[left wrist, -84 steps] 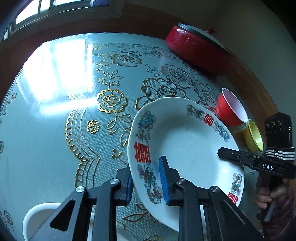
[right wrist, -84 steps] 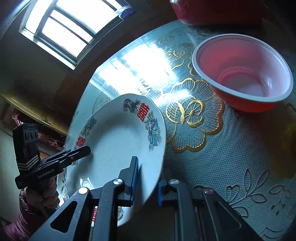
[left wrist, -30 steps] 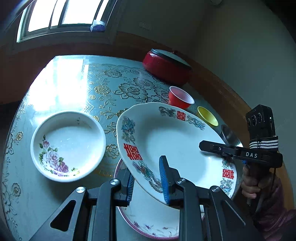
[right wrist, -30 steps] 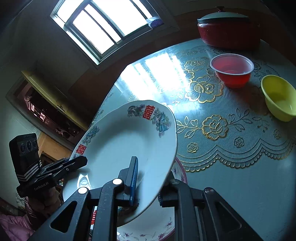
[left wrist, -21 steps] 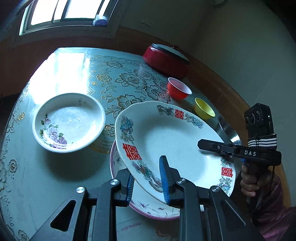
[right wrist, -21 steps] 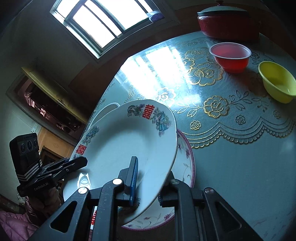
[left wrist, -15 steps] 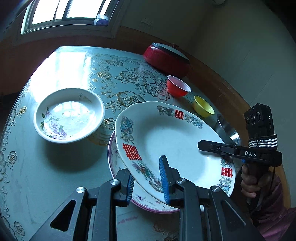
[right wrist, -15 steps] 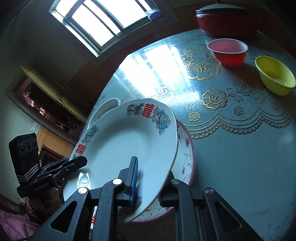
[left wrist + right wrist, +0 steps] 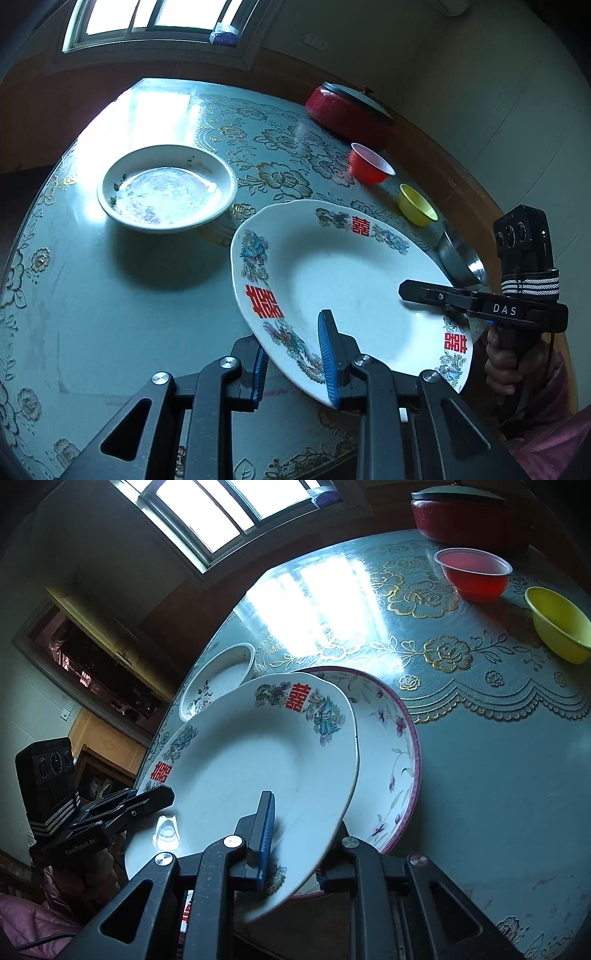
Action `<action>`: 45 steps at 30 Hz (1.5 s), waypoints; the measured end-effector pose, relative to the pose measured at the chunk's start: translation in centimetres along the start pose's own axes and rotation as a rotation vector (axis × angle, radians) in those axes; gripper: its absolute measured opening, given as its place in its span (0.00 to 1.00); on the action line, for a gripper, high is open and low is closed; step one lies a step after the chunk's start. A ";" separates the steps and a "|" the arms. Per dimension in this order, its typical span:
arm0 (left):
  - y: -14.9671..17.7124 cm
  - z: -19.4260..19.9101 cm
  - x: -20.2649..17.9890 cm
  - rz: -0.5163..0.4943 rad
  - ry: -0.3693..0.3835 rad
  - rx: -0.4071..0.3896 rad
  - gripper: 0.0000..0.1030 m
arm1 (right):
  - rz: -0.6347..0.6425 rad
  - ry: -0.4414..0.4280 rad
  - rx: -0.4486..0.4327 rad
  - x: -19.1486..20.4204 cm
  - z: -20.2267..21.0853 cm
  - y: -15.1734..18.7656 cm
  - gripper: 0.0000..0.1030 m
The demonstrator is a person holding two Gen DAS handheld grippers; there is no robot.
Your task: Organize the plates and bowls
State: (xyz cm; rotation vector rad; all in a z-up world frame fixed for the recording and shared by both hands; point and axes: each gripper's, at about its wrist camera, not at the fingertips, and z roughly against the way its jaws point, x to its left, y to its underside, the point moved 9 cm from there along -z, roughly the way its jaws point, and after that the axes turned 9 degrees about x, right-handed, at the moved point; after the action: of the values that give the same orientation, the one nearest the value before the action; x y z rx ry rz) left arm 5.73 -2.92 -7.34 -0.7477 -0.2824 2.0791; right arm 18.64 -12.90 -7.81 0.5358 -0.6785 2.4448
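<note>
Left wrist view: the left hand-held gripper (image 9: pixel 295 354) is clamped on the near rim of the oval plate (image 9: pixel 343 280), with the right hand-held gripper (image 9: pixel 417 291) gripping the opposite rim.

Right wrist view: just under the right hand-held gripper's clamped jaws, the plate hangs tilted over the purple-rimmed plate (image 9: pixel 391 746) on the table (image 9: pixel 498 775). Stacking is in hand; next, level, lower, release.

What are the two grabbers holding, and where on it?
Both hold one big white plate with red characters. The left gripper pinches its near rim; the right gripper pinches the opposite rim.
</note>
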 end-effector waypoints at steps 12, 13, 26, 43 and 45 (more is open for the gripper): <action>-0.4 -1.4 -0.5 -0.013 -0.023 0.010 0.26 | 0.028 0.117 -0.010 -1.0 -0.6 -0.3 0.21; -0.4 -1.5 -0.7 -0.019 -0.018 0.014 0.26 | 0.023 0.116 -0.010 -1.3 -0.5 -0.2 0.21; -1.0 -3.5 -1.0 -0.039 -0.038 0.045 0.26 | 0.028 0.231 -0.015 -3.3 -0.8 -0.4 0.26; -1.3 -3.6 -0.7 -0.065 -0.085 0.052 0.28 | 0.099 0.320 0.008 -3.1 -1.5 -1.4 0.33; -1.4 -3.6 -0.6 -0.064 -0.088 0.056 0.29 | 0.108 0.331 0.014 -3.1 -1.4 -1.4 0.33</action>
State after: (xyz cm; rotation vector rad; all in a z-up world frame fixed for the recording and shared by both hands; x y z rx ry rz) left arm 9.12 -2.86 -9.26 -0.6075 -0.2913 2.0537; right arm 21.55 -12.33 -9.98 0.0939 -0.5636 2.5560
